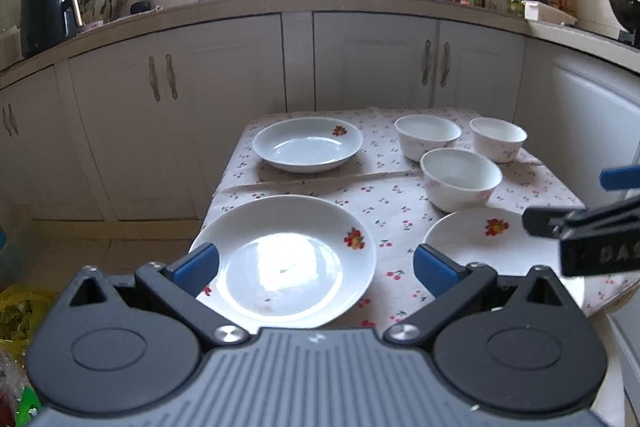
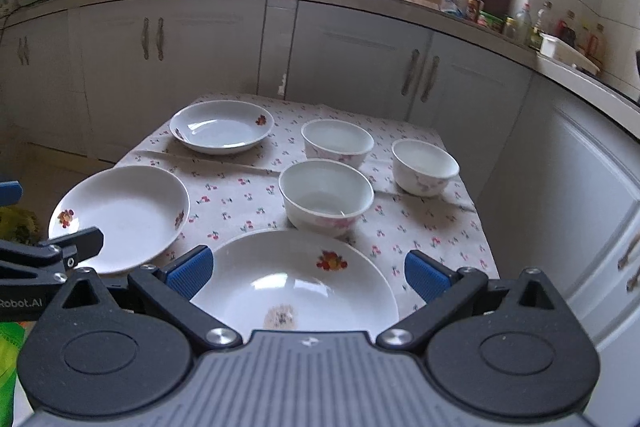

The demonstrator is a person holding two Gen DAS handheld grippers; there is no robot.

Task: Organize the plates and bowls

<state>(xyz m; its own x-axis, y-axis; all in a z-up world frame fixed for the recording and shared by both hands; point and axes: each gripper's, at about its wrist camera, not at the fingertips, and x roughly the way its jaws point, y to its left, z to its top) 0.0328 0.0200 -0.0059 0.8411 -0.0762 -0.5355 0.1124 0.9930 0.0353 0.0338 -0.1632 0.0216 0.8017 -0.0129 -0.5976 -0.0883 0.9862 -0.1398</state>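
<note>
Three white plates with fruit prints and three white bowls lie apart on a small table with a cherry-print cloth (image 1: 312, 187). My left gripper (image 1: 316, 265) is open above the near left plate (image 1: 284, 259), holding nothing. My right gripper (image 2: 306, 273) is open above the near right plate (image 2: 296, 283), also holding nothing. The far plate (image 1: 308, 143) (image 2: 222, 125) lies at the back left. One bowl (image 1: 460, 177) (image 2: 326, 197) stands mid right, with two more bowls (image 1: 426, 135) (image 1: 498, 137) behind it. The right gripper's fingers (image 1: 580, 223) show at the left wrist view's right edge.
White kitchen cabinets (image 1: 224, 99) wrap around the table's far and right sides, under a countertop (image 1: 240, 5) crowded with bottles, a knife block and a black appliance (image 1: 48, 11). Bags (image 1: 16, 311) lie on the floor at the left.
</note>
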